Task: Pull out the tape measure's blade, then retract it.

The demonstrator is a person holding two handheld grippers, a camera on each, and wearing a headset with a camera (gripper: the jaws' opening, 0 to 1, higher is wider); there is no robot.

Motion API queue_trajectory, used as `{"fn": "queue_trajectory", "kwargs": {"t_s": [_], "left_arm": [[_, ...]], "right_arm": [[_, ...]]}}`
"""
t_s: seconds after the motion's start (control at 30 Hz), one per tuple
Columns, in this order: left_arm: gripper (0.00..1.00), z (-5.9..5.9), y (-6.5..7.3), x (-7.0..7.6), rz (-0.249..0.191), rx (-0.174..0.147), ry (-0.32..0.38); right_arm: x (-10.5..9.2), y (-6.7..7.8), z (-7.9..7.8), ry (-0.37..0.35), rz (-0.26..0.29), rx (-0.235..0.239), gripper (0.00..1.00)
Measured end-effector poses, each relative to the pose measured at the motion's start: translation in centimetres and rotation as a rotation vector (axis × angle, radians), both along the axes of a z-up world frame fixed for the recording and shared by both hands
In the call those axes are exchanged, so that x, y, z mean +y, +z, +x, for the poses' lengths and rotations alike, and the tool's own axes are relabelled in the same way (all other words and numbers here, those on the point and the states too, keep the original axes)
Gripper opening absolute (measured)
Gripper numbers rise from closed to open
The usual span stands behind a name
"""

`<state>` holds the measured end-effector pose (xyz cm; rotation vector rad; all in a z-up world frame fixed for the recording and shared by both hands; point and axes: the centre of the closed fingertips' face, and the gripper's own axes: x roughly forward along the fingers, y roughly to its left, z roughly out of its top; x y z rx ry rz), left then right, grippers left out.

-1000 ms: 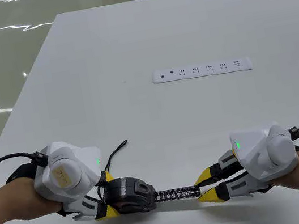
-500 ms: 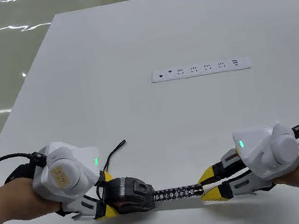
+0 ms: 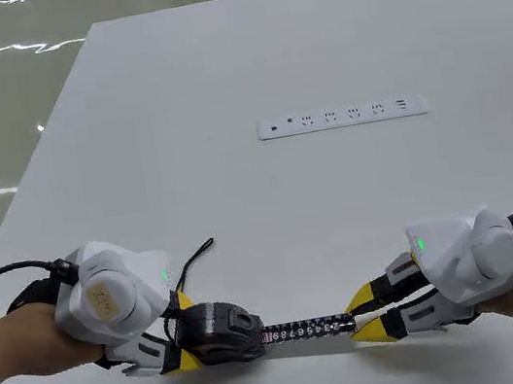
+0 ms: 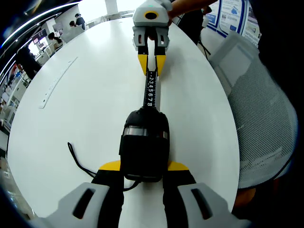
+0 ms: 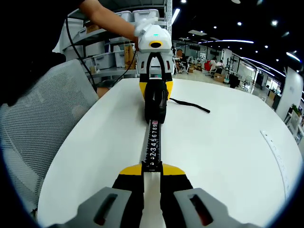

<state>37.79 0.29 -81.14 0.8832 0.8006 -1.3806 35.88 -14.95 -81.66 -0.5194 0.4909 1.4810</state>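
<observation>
Left gripper [image 3: 187,334] is clamped on the tape measure case [image 3: 219,333], 1 yellow jaw on each side. The case is low at the near edge of the white table [image 3: 245,66], and I can't tell if it's actually resting on it. The case's black strap [image 3: 194,261] trails off toward the far side.

The case's mouth points to my right, so the blade [image 3: 309,327] comes out that way and runs straight to the right gripper [image 3: 361,318], which is pinched down on the blade's tip. The long axis is left-right across my front, in line with both grippers. Each gripper view looks dead along the blade at the other gripper, which is a nice sanity check.

There's a short stretch out so far, with printed digits up to about 8 or 9. I'd say we're early in the pull-out half and retracting hasn't come up yet.

My guess for the next move is the right gripper going further right along that same line while the left pins the case. If it goes off-axis, I'd expect the blade to twist or the tip to slip out. The power strip [image 3: 342,116] sits well apart, further back.
</observation>
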Motion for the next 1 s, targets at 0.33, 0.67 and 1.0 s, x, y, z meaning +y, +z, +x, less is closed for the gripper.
{"fn": "queue_trajectory", "kwargs": {"t_s": [0.33,0.67,1.0], "left_arm": [[0.26,-0.03,-0.02,-0.10,0.001,0.002,0.000],[0.26,-0.04,-0.02,-0.13,-0.003,0.002,0.001],[0.26,-0.04,-0.02,0.00,0.002,0.006,-0.006]], "right_arm": [[-0.49,-0.12,0.00,-0.001,-0.004,-0.002,0.10],[-0.50,-0.06,-0.10,-0.008,0.003,0.008,0.10],[-0.44,0.16,-0.12,-0.008,0.011,0.005,0.10]]}}
